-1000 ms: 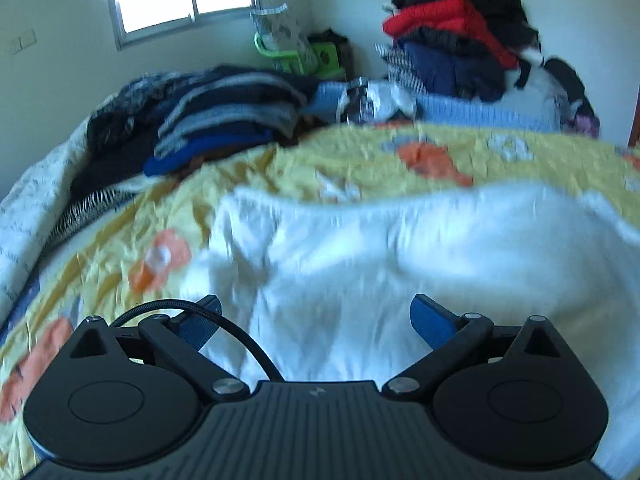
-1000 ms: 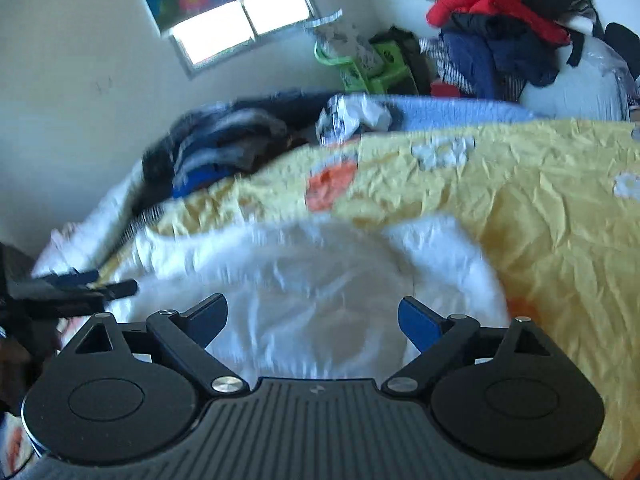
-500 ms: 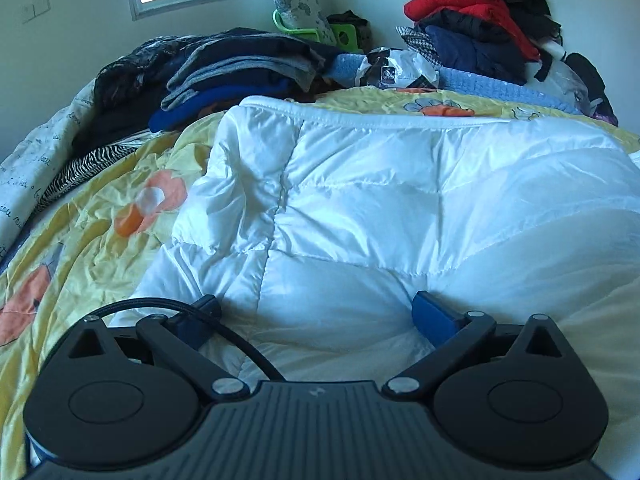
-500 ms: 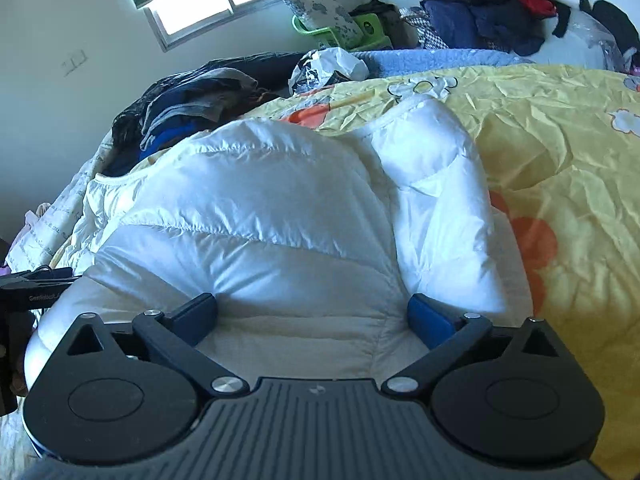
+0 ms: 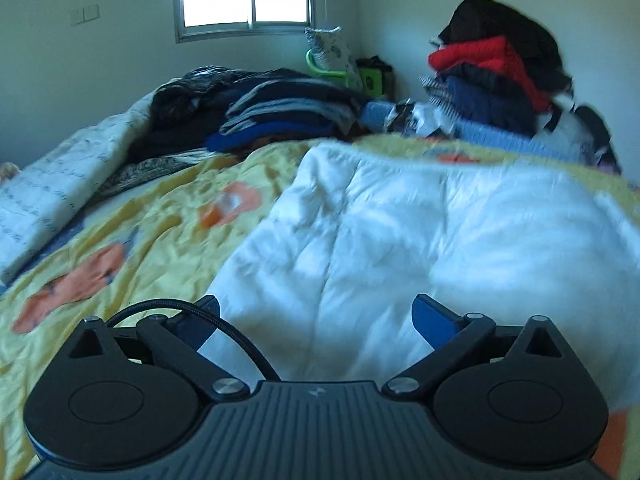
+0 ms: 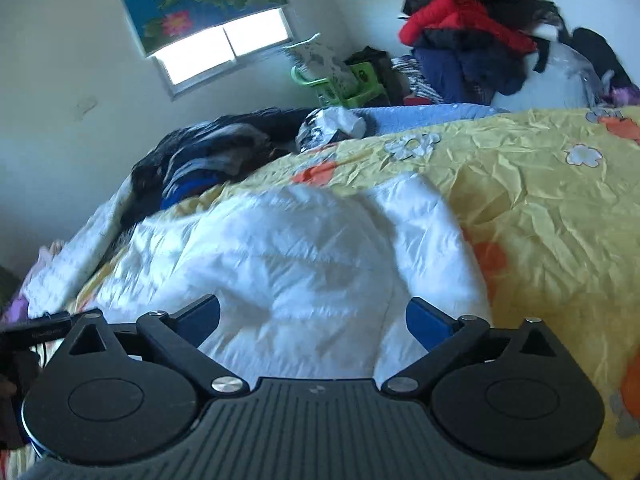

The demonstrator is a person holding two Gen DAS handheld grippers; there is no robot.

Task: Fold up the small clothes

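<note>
1. Edges and room: a white quilted jacket (image 5: 420, 232) is lying on a bed under a yellow flowered bedspread (image 5: 152, 236); the bedspread is lying bare to the jacket's left in the left wrist view and to its right in the right wrist view (image 6: 540, 216); the far side is crowding up with a stack of dark folded clothes (image 5: 288, 112) and a blue blanket (image 5: 500, 136); a white printed quilt (image 5: 56, 184) is lining the bed's left edge; a heap of red, black and navy clothes (image 5: 496, 68) is sitting against the wall at far right; a window (image 5: 244, 4) is glowing in the far wall.

2. Orientation: the jacket is lying with its straight trimmed edge away from the cameras; its near part is bunching up right in front of both grippers; its long axis cannot be told, since the near end is hidden behind the gripper bodies and the frames are blurring.

3. Grippers: the left gripper (image 5: 316, 320) is holding its jaws wide apart, white fabric showing between the blue pads (image 5: 430, 318) with no squeeze visible; the right gripper (image 6: 314, 318) is likewise standing fully spread over the jacket, pads (image 6: 424, 320) not pressing on it.

4. Count: one white jacket; two grippers; one folded stack; one heap; one window.
</note>
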